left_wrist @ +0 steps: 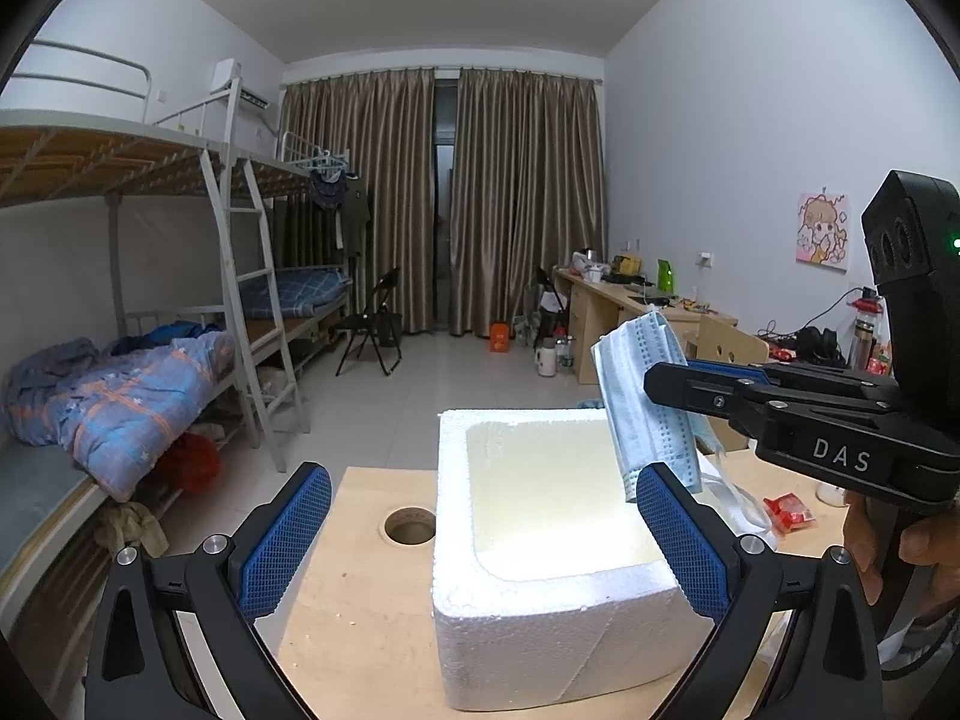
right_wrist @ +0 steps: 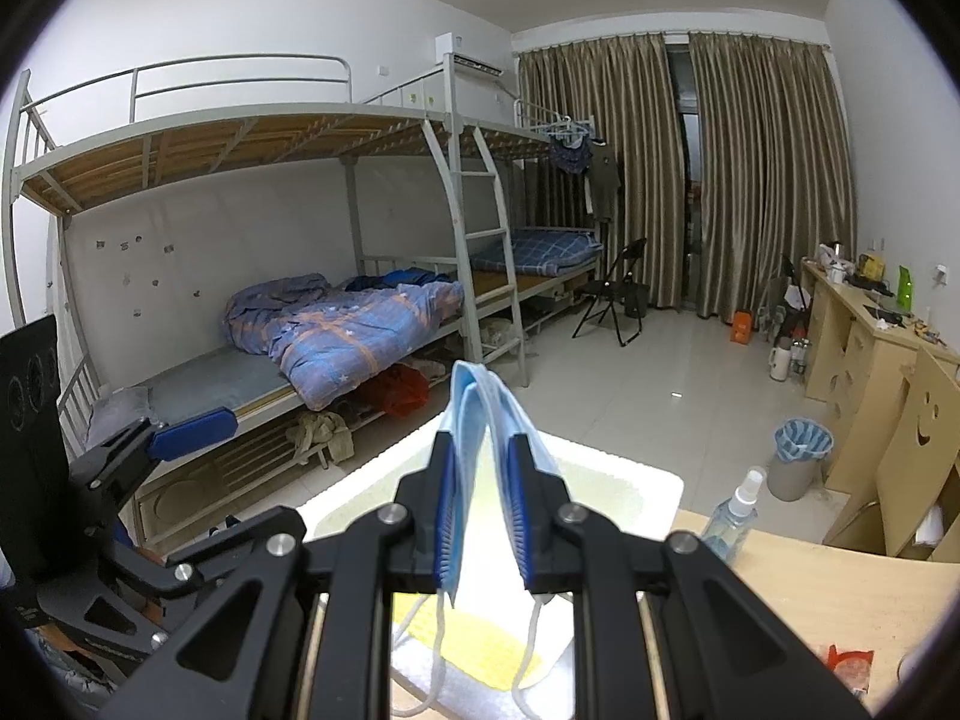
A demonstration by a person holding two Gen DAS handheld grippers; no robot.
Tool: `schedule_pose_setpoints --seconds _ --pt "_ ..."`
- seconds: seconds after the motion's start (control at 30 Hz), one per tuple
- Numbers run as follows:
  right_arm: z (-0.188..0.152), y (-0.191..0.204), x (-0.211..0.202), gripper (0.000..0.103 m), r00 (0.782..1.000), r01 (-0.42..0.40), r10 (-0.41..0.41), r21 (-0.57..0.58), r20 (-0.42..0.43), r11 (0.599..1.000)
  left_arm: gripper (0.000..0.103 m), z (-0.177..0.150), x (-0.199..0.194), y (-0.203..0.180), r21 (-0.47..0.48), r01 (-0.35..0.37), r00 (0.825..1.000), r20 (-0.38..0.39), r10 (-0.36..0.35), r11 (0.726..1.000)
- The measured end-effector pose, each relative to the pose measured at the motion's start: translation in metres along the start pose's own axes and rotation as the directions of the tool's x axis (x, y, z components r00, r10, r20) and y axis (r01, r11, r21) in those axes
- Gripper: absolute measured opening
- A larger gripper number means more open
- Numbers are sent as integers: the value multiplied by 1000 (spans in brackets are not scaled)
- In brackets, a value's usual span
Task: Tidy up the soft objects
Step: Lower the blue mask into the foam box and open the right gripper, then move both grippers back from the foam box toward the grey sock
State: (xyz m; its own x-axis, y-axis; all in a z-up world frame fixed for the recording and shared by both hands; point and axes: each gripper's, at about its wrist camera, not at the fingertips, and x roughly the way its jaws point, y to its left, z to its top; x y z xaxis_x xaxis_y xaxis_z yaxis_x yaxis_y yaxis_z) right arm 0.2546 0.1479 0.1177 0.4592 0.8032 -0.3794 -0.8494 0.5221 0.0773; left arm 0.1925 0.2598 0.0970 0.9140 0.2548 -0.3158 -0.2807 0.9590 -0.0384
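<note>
A light blue face mask (left_wrist: pixel 645 414) (right_wrist: pixel 480 402) hangs folded between the blue pads of my right gripper (right_wrist: pixel 482 444), which is shut on it. Its white ear loops dangle below the jaws. The mask is held above the right part of an open white foam box (left_wrist: pixel 540 630) (right_wrist: pixel 624 492) that stands on the wooden table (left_wrist: pixel 360 600). In the left wrist view the right gripper (left_wrist: pixel 654 381) reaches in from the right, held by a hand. My left gripper (left_wrist: pixel 480 480) is open, its fingers standing on either side of the box's near half with nothing between the pads.
A round cable hole (left_wrist: pixel 410 524) lies in the table left of the box. A red packet (left_wrist: pixel 789 513) lies to the box's right and a spray bottle (right_wrist: pixel 732 516) stands at the table's far edge. Beyond are bunk beds, a bin (right_wrist: pixel 801 459) and desks.
</note>
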Motion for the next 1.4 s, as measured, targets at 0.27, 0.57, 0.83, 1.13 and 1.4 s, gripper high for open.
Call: schedule_pose_setpoints --seconds 0.27,0.57,0.83,1.13,1.4 --pt "-1 -5 1 65 1000 -14 14 30 5 999 102 -1 -1 -1 -2 -1 1000 -1 1 1000" --pt "1 -8 -3 68 1000 -7 7 32 6 999 102 -2 -1 1 -4 1 1000 -4 -1 1000" --pt "3 -9 -8 76 1000 15 -15 38 5 999 102 -2 -2 0 -1 0 1000 4 0 1000" --pt "4 -7 -17 103 998 54 -54 19 13 998 102 -5 -12 -10 23 -9 999 34 9 1000" --pt "11 2 -34 103 997 55 -55 15 58 998 102 2 -27 -8 8 -11 998 68 11 1000"
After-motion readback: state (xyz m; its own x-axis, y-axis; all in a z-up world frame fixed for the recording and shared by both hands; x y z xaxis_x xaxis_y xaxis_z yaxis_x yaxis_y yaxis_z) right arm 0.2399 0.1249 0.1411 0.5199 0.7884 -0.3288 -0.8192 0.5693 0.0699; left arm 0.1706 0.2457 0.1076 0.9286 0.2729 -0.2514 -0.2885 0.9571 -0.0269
